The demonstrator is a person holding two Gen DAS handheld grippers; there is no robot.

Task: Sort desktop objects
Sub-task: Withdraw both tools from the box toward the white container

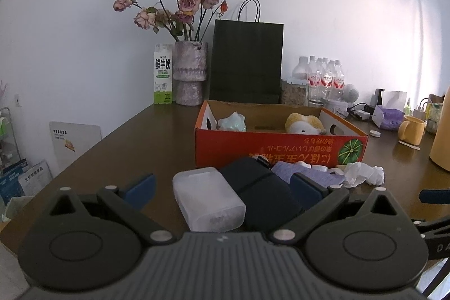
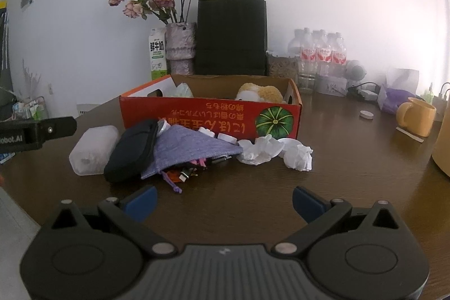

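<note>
Left wrist view: low over table (image 1: 157, 131), close behind frosted case (image 1: 206, 198), facing wall. Right wrist view: farther back, rightward. Shared: red box (image 2: 208, 114), clutter.

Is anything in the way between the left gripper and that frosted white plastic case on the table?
Nothing visible: the open left gripper already frames the translucent white plastic case, with the black zip pouch lying beside it between the same fingers.

You see a red carton (image 2: 197, 114) with a green striped pumpkin print (image 2: 274, 118), a purple pouch (image 2: 191, 148), a black case (image 2: 132, 151), white crumpled tissues (image 2: 281, 152), and a yellow mug (image 2: 416, 113).
</note>
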